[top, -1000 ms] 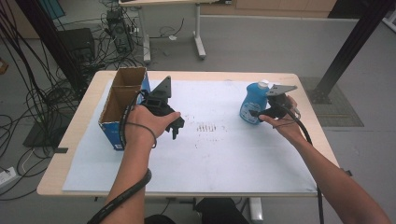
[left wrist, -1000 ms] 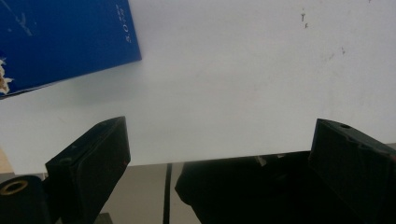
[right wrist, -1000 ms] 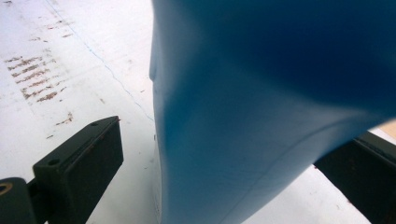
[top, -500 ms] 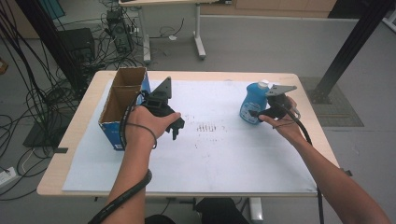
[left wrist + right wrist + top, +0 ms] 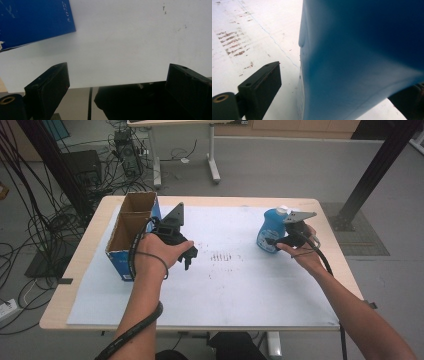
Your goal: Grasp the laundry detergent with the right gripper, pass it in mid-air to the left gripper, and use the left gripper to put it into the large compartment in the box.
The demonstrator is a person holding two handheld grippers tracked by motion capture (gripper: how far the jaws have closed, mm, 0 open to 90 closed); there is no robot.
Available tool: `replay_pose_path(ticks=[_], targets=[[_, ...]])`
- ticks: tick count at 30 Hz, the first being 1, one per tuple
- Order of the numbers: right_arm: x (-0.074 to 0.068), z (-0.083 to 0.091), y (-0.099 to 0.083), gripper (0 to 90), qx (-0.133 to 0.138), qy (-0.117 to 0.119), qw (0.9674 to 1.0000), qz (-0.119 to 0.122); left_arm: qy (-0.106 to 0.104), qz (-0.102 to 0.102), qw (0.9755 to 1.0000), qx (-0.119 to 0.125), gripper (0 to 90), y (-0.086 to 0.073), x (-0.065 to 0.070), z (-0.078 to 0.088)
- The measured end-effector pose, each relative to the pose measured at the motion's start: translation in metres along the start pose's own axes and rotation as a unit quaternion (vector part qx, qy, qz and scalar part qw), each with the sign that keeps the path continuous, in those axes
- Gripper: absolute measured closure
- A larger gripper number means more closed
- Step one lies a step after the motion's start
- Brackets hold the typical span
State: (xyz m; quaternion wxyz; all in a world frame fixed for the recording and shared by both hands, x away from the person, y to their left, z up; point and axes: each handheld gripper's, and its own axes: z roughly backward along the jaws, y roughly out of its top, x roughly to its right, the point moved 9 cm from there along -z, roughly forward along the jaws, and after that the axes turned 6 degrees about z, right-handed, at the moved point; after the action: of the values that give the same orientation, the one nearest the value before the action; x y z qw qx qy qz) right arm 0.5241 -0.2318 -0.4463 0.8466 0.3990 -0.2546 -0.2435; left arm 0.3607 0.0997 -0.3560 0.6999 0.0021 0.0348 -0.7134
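Step in hand, as I read it: right claw (image 5: 274, 241) taking hold of the blue bottle (image 5: 270, 230). Bottle stands upright on the table (image 5: 90, 245), between the right claw's jaws. The jaws have just been closing, but in the right gripper view the left pad (image 5: 262, 85) is clearly apart from the bottle wall, so not gripping yet; far pad mostly hidden behind the bottle.

To do it well: finish closing square on the body w/o shoving it sideways, keep the claw level, squeeze gently since the plastic probably flexes, and lift only once both pads bear.

Left claw (image 5: 189, 257) open, nothing between jaws, hovering over the white sheet (image 5: 235, 285); cardboard box (image 5: 131, 232) just beside it.

Count: 1 bottle, 1 box, 2 claws, 1 sheet.
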Motion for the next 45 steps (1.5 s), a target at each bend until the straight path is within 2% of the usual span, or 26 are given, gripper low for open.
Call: replay_pose_path(ticks=[14, 27, 45], targets=[[-0.0001, -0.0057, 0.0004, 22.1, 0.009, 0.002, 0.9999, -0.005, 0.002, -0.002, 1.0000, -0.004, 5.7, 0.0001, 0.0010, -0.0024], [-0.0011, -0.0089, 0.0003, 35.3, 0.010, 0.007, 0.9999, 0.004, 0.001, -0.002, 1.0000, -0.006, 5.8, 0.0015, 0.0013, -0.0062], [0.0000, -0.0082, 0.0008, 39.9, 0.026, 0.025, 0.9991, -0.024, 0.001, -0.003, 1.0000, -0.005, 5.8, 0.0019, 0.0034, -0.0039]])
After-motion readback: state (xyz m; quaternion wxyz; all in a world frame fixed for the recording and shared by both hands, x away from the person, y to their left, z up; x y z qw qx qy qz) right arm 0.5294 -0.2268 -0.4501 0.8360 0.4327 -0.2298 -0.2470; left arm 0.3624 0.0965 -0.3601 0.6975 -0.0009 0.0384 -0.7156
